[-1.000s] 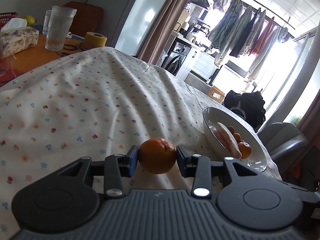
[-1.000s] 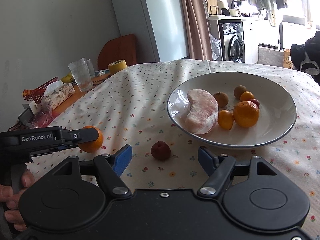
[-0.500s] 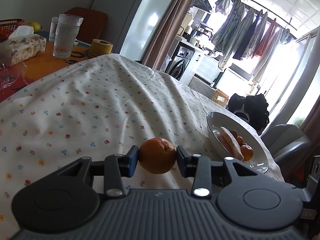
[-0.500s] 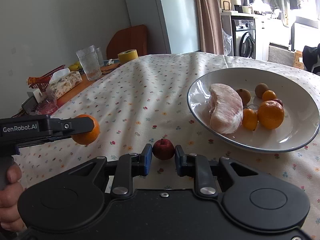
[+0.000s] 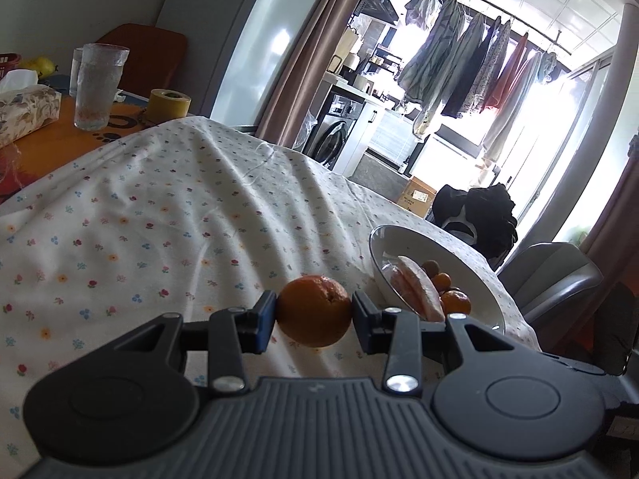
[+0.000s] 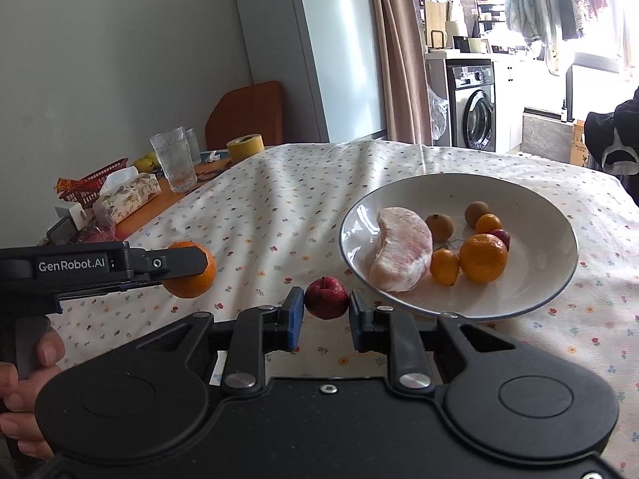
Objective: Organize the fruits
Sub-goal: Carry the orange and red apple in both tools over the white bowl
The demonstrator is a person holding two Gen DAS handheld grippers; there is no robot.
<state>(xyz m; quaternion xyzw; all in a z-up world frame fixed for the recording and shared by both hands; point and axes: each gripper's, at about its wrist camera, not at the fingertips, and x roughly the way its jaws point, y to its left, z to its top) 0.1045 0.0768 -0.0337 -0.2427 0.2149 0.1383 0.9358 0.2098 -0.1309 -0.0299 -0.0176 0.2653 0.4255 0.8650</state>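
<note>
Floral-clothed table (image 6: 279, 199) bears a white plate (image 6: 559, 279)

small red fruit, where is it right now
In the right wrist view the small red fruit sits between the fingers of the right hand-held gripper, just in front of the white plate, with the orange to its left.

You can read just one marking: "GenRobot.AI", in pale letters on the black side of your left gripper (image 6: 187, 269), seen from the right wrist view. The cardboard box (image 5: 417, 196) by the window carries a printed label (too small for you to make out).
</note>
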